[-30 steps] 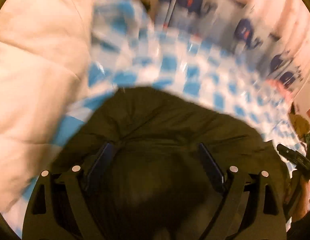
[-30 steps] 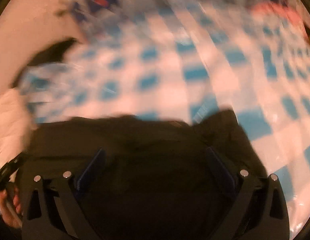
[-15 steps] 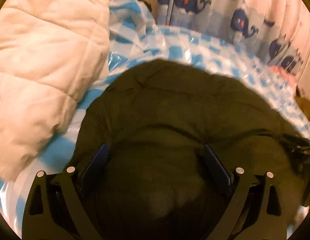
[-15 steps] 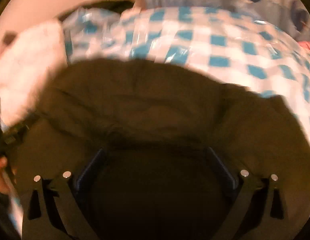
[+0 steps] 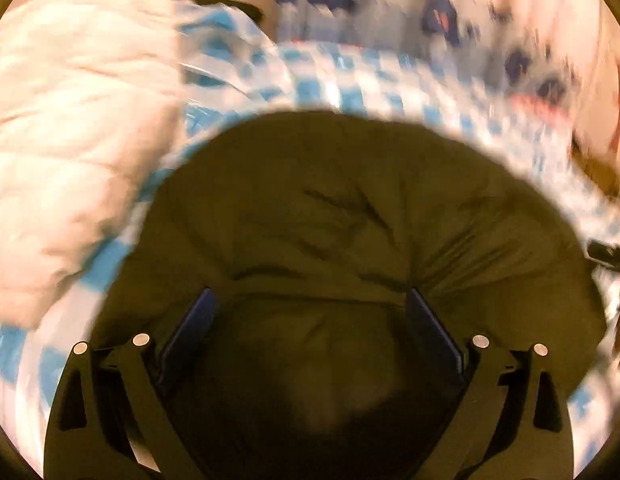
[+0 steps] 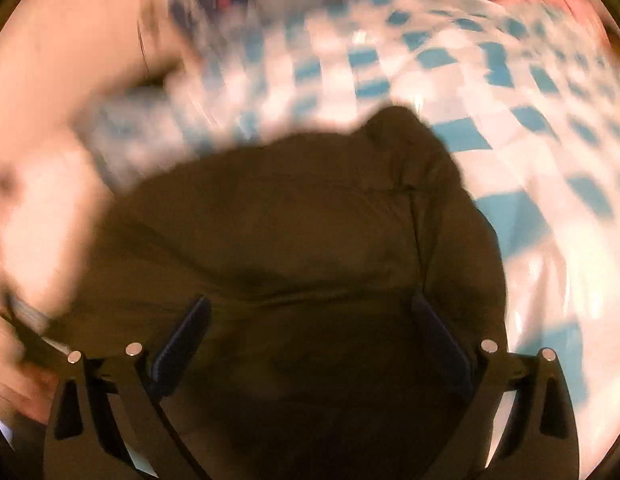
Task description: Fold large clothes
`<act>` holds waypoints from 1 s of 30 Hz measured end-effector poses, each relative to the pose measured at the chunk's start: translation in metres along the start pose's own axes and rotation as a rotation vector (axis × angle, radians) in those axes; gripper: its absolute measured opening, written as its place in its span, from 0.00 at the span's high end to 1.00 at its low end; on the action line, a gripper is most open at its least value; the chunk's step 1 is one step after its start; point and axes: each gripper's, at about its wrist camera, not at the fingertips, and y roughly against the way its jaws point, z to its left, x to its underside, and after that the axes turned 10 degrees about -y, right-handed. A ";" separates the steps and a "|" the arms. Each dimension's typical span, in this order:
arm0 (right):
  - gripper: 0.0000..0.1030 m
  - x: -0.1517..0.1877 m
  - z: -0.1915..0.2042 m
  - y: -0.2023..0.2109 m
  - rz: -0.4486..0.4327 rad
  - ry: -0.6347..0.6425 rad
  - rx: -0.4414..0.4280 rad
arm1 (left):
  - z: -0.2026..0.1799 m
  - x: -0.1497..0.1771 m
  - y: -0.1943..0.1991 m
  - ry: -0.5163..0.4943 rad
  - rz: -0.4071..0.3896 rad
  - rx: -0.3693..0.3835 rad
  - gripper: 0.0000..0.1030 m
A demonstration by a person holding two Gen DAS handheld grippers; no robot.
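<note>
Dark olive padded garment (image 5: 350,208) lies on the checked sheet (image 5: 350,88), beside the white quilt (image 5: 69,120). Left hand-held gripper (image 5: 307,320) and right hand-held gripper (image 6: 310,324) stand wide, bulk between; grip uncertain. Soft, bulky: grasp edges

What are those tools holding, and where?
Unclear: the dark jacket bulges between wide jaws of the left tool, which just opened further, and the right tool.
</note>
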 end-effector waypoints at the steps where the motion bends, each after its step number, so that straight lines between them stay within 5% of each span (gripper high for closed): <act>1: 0.07 0.003 -0.010 0.015 -0.004 -0.061 -0.072 | 0.009 0.003 0.014 0.043 -0.025 -0.006 0.11; 3: 0.07 0.018 -0.035 0.050 0.014 -0.213 -0.214 | 0.040 0.011 0.044 0.194 -0.073 -0.016 0.11; 7: 0.07 0.049 -0.075 0.079 0.054 -0.346 -0.235 | 0.096 0.055 0.063 0.576 -0.020 0.017 0.10; 9: 0.07 0.064 -0.089 0.074 0.095 -0.412 -0.248 | 0.102 0.068 0.058 0.641 0.034 0.040 0.11; 18: 0.06 0.069 -0.080 0.061 0.084 -0.447 -0.319 | 0.086 0.081 0.049 0.652 0.066 0.085 0.10; 23: 0.06 0.079 -0.080 0.051 0.096 -0.365 -0.128 | 0.103 0.087 0.050 0.727 0.036 0.116 0.10; 28: 0.06 0.073 -0.060 0.062 0.012 -0.297 -0.283 | 0.105 0.085 0.030 0.746 0.076 0.181 0.10; 30: 0.06 0.071 -0.055 0.057 0.014 -0.284 -0.262 | 0.095 0.077 0.021 0.688 0.099 0.183 0.10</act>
